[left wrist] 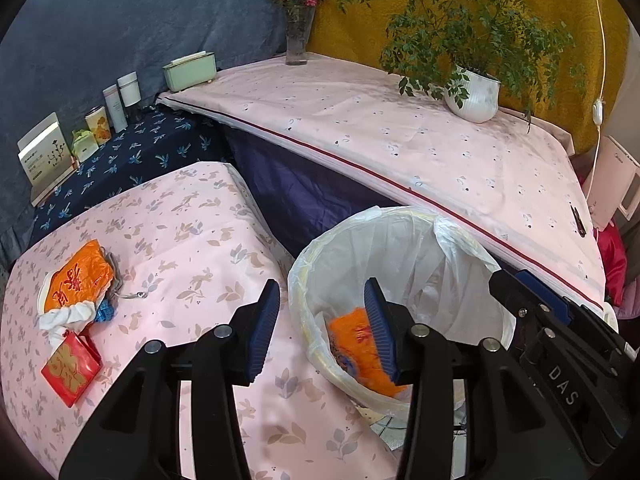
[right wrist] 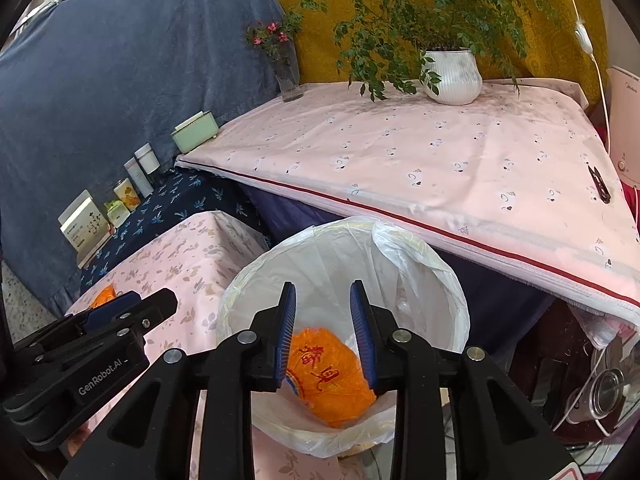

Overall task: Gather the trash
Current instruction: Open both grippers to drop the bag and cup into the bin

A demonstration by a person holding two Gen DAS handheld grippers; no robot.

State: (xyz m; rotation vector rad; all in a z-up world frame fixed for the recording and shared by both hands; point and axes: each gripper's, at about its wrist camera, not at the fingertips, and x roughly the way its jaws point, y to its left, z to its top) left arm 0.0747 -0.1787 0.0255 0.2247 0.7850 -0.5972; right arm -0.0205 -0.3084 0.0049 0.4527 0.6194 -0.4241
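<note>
Trash lies in two places. From the left wrist camera, a small heap [left wrist: 78, 284] rests on the pink leaf-print cloth [left wrist: 192, 232] at about 9 o'clock: an orange bag with red letters on top, white and blue scraps under it, and a red packet [left wrist: 72, 366] just beside it toward 8 o'clock. The long axis of the heap runs from 11 to 5 o'clock. The left gripper [left wrist: 324, 332] hangs over the near edge of this cloth; its jaws stand wide apart and hold nothing. One blue pad is over the cloth, the other over the mouth of the trash bin [left wrist: 400, 280], which has a white liner and stands at 5 o'clock, beside the cloth's edge. An orange bag [left wrist: 360, 356] lies at its bottom. The right gripper [left wrist: 532, 304] enters at 4 o'clock. Bare cloth lies between the heap and the left gripper.

From the right wrist camera, the right gripper [right wrist: 323, 336] is straight above the bin [right wrist: 340, 264], jaws moderately open and empty. The orange bag [right wrist: 328, 384] lies below, its long axis from 10 to 4 o'clock. The left gripper [right wrist: 132, 312] is at 8 o'clock, over the cloth [right wrist: 200, 256]. A higher pink table [right wrist: 420, 152] crosses from 10 to 3 o'clock behind the bin, with a dark gap between them.
</note>
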